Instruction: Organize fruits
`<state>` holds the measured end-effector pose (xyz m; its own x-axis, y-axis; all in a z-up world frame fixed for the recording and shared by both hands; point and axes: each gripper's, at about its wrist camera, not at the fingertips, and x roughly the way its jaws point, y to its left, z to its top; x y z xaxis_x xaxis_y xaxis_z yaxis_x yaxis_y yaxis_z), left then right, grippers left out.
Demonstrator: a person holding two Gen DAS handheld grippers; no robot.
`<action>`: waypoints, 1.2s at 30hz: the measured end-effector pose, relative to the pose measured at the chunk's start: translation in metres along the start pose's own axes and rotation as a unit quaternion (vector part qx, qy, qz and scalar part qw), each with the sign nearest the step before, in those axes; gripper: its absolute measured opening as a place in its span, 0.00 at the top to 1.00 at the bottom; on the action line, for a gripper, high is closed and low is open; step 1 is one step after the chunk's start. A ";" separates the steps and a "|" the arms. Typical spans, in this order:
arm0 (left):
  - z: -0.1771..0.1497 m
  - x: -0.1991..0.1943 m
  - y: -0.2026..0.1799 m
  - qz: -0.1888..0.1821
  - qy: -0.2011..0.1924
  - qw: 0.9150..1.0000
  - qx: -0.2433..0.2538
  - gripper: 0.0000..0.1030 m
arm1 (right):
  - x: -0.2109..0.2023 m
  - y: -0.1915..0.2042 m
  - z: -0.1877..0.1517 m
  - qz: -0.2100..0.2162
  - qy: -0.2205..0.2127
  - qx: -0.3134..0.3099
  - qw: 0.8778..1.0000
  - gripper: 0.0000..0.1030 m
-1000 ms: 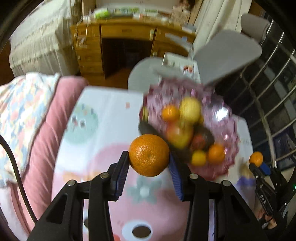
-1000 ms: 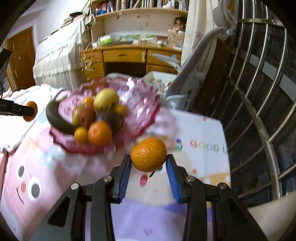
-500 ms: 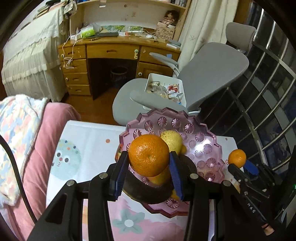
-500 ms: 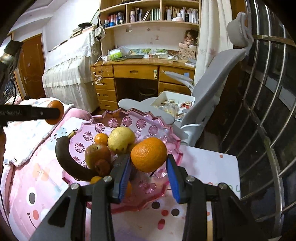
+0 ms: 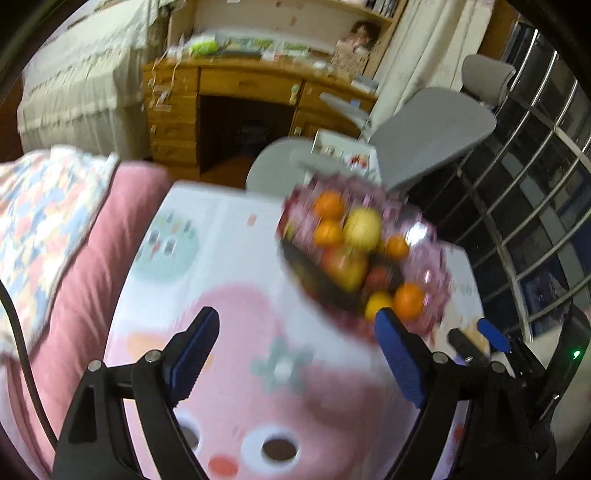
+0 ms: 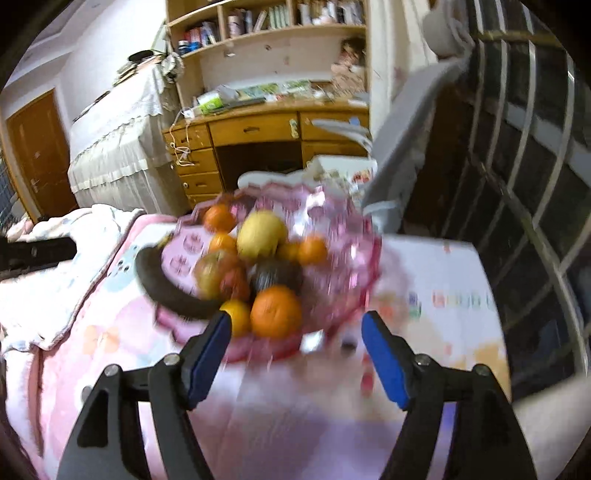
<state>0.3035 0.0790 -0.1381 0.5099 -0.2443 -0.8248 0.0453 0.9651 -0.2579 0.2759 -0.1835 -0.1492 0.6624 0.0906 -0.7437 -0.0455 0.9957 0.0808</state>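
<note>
Everything here sits relative to the pink glass fruit bowl [image 6: 332, 236], so I'll go from there, biggest stuff first. Frames are pretty blurry btw.

Under the bowl is the bed [image 5: 236, 369], covered in a pink cartoon-print sheet; the bowl sits on the far right part of it. Behind the bowl is a wooden desk [image 6: 255, 129] with bookshelves [image 6: 266, 22] above it. Just behind and to the right of the bowl is a grey office chair [image 5: 432, 136]. Off to the left of the bowl is a patterned quilt [image 5: 40, 218] lying over a pink cushion edge.

The bowl itself is piled with fruit. A dark, overripe banana [image 6: 166, 284] curls along its left rim. A big yellow pear-ish fruit [image 6: 260, 234] sits near the middle, and a reddish apple [image 6: 214, 271] is left of that. A dark avocado-looking thing [image 6: 275, 275] is in front of the yellow one. The front orange [image 6: 275, 312] is at the near rim, with a small yellow citrus [image 6: 236, 315] touching its left side. More small oranges sit further back.

The left tool [image 5: 295, 354] is on the near-left side of the bowl. Its jaws are spreading apart, nothing between them. The right tool [image 6: 295, 354] is just in front of the bowl's near rim, jaws also opening up with nothing in them.
</note>
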 end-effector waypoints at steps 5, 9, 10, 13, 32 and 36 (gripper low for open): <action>-0.068 -0.013 0.037 -0.015 0.077 0.997 -0.006 0.17 | -0.035 0.010 -0.056 -0.007 0.052 0.069 0.996 0.26; -0.123 -0.027 0.053 0.003 0.143 0.989 0.023 0.17 | -0.072 0.030 -0.107 -0.028 0.091 0.100 0.990 0.23; -0.138 -0.034 0.054 0.006 0.155 0.987 0.033 0.17 | -0.081 0.034 -0.117 -0.028 0.100 0.108 0.989 0.22; -0.171 -0.056 0.052 -0.006 0.186 0.981 0.051 0.17 | -0.103 0.050 -0.148 -0.033 0.136 0.131 0.981 0.16; -0.195 -0.232 -0.031 0.014 0.050 0.995 0.086 0.17 | -0.257 0.109 -0.167 0.022 0.180 0.050 0.982 0.15; -0.207 -0.262 -0.051 0.028 0.022 0.996 0.084 0.17 | -0.296 0.096 -0.168 0.015 0.184 0.082 0.979 0.15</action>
<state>-0.0102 0.0744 -0.0125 0.4768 -0.1907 -0.8580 0.1640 0.9783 -0.1264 -0.0508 -0.1113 -0.0328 0.3469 0.1515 -0.9256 0.0788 0.9787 0.1898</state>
